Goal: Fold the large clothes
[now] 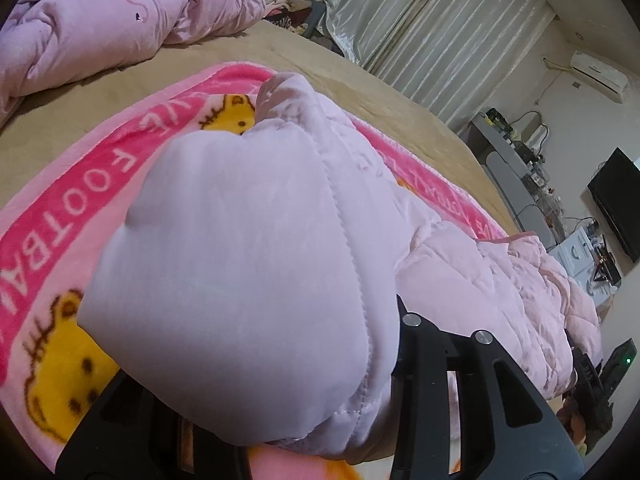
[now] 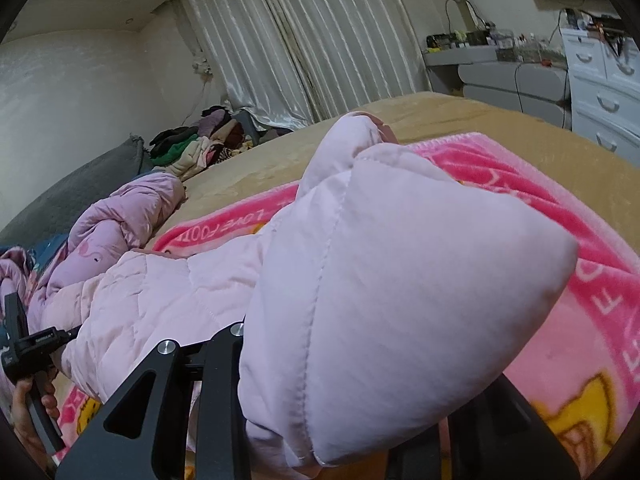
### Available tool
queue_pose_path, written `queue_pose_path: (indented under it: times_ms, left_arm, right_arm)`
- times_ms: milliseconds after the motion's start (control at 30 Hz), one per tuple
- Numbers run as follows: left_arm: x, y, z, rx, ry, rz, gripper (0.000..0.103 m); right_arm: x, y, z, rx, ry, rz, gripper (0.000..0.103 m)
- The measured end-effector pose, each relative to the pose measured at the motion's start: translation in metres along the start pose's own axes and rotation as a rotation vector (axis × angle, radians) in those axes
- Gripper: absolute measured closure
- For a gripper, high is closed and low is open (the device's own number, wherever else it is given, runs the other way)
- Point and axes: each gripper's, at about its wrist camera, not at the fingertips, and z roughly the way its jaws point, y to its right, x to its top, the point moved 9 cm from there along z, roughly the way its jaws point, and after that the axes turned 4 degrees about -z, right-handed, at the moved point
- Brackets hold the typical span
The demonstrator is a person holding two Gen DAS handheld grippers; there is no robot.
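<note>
Tan bedspread (image 1: 360,80) (curtains (image 1: 440,28) behind)

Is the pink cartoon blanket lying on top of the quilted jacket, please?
No, the quilted jacket lies on the pink cartoon blanket, which is spread beneath it.

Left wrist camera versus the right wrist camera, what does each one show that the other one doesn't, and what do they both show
Only the left wrist view shows the wall air conditioner. Only the right wrist view shows the grey pillow and the person's hand holding the left gripper. Both show the pale pink quilted jacket bunched over each camera's own fingers, the pink cartoon blanket under it, the tan bed sheet, the curtains and the heap of clothes.
</note>
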Motion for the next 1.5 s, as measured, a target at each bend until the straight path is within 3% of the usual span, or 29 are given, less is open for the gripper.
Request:
queue_pose_path:
  times_ms: [467, 1000, 1500]
  left_arm:
    - [-0.003, -0.017, -0.03, -0.032, 0.023, 0.021, 0.074]
    - [-0.019, -0.057, -0.061, -0.061, 0.035, 0.028, 0.074]
    - [-0.05, -0.086, -0.077, -0.064, 0.023, 0.055, 0.074]
  right_arm:
    - [-0.012, -0.018, -0.047, 0.012, 0.041, -0.033, 0.075]
    - [-0.053, -0.031, -0.095, 0.027, 0.047, -0.048, 0.075]
    - [-0.095, -0.032, -0.108, 0.007, -0.02, -0.018, 0.075]
